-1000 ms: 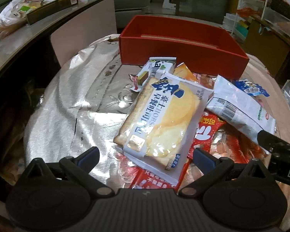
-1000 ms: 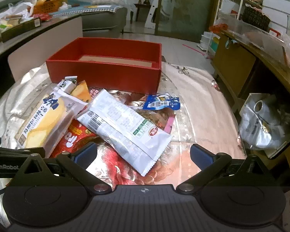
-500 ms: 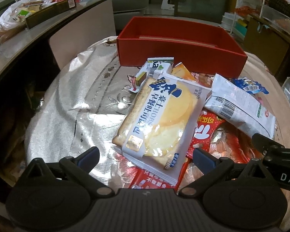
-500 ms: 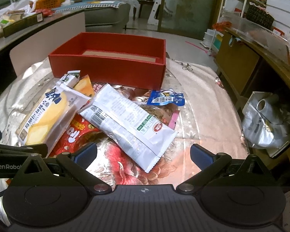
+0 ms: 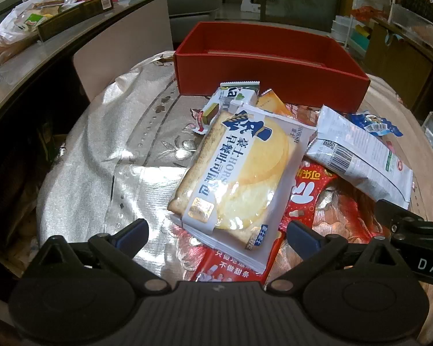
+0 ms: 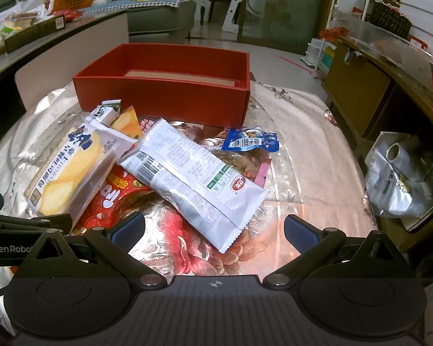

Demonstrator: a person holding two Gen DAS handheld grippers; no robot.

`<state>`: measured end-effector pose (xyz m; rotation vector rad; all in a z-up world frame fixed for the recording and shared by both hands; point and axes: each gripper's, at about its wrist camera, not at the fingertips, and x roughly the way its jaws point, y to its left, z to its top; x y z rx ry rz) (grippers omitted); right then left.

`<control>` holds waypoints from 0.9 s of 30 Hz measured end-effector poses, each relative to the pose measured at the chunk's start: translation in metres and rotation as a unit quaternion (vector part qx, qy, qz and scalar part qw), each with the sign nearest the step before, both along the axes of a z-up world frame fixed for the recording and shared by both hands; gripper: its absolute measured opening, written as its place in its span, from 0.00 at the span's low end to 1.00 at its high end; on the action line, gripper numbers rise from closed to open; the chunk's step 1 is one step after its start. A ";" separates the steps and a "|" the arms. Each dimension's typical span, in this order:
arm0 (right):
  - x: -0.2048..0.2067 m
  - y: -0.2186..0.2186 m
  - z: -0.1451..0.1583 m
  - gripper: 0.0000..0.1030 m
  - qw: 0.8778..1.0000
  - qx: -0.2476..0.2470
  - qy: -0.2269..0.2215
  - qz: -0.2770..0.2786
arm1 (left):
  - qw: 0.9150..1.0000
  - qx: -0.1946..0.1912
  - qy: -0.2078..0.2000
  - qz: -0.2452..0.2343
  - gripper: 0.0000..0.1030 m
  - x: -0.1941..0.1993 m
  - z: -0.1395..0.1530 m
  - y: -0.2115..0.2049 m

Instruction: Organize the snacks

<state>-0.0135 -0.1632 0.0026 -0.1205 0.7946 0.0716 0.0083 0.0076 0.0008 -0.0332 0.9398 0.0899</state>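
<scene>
I see my left claw (image 5: 216, 232) spread wide and empty, low over the near end of the bread packet (image 5: 233, 178). This packet lies on top of a red wrapper (image 5: 306, 193), in the middle of the desk (image 5: 101, 155) with its shiny cloth. My right claw (image 6: 213, 227) is also wide apart and grasps nothing; the corner of the long white packet (image 6: 196, 176) lies just before it. A small blue packet (image 6: 249, 139) rests behind the white one, and an orange packet (image 6: 127, 122) with a green-and-white bar (image 6: 105, 112) (partly covered) lies near the red box (image 6: 164, 92). The box stands behind the pile; I see no snack in the part of it that shows.
</scene>
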 end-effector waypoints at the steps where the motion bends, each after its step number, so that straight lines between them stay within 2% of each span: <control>1: 0.000 0.000 0.000 1.00 1.000 0.000 0.000 0.000 | 1.000 0.000 0.000 0.000 0.94 0.000 0.000 0.000; 27: 0.001 -0.001 -0.004 1.00 1.000 0.003 0.012 0.003 | 1.000 0.006 0.004 -0.005 0.93 -0.002 -0.002 -0.002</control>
